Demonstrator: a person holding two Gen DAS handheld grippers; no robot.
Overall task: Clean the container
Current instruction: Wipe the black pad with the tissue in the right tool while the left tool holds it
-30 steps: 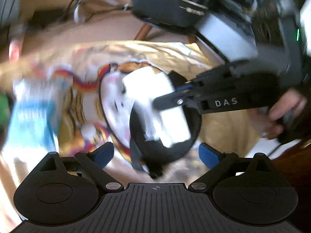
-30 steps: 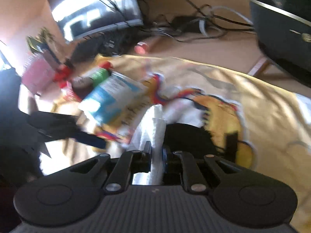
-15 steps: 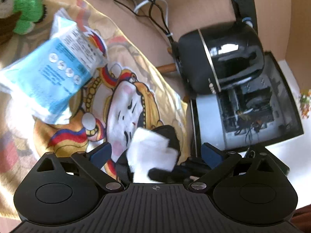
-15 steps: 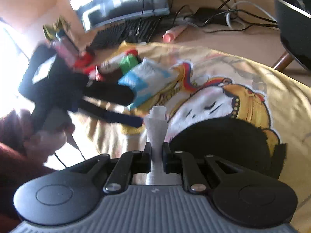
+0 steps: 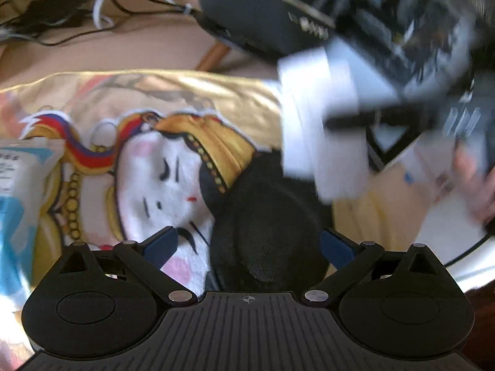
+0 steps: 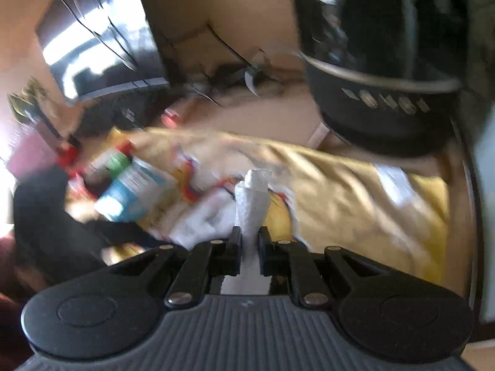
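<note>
The left gripper point(image 5: 247, 245) hangs with its blue-tipped fingers point(image 5: 161, 244) spread wide and empty, the black container point(image 5: 266, 216) lying directly between and just ahead of them on a yellow printed cloth point(image 5: 185, 99). The container, round, dark and matte, shows no clear long axis; much of its rim is hidden by the gripper body, so whether the pads touch it cannot be told. Above and to the right of those fingers, blurred, the right gripper point(image 6: 247, 241) carries a folded white paper towel point(image 5: 321, 130), held clear of the container. From its own camera the right fingers are clamped tight on that towel point(image 6: 252, 198), which stands up between them. Judging by this, the left hand is nearer and placed to steady the container, while the towel must come down and leftward to wipe. Beyond lie a blue packet point(image 6: 133, 191), cables point(image 5: 62, 15) and a black appliance point(image 6: 386, 99).
</note>
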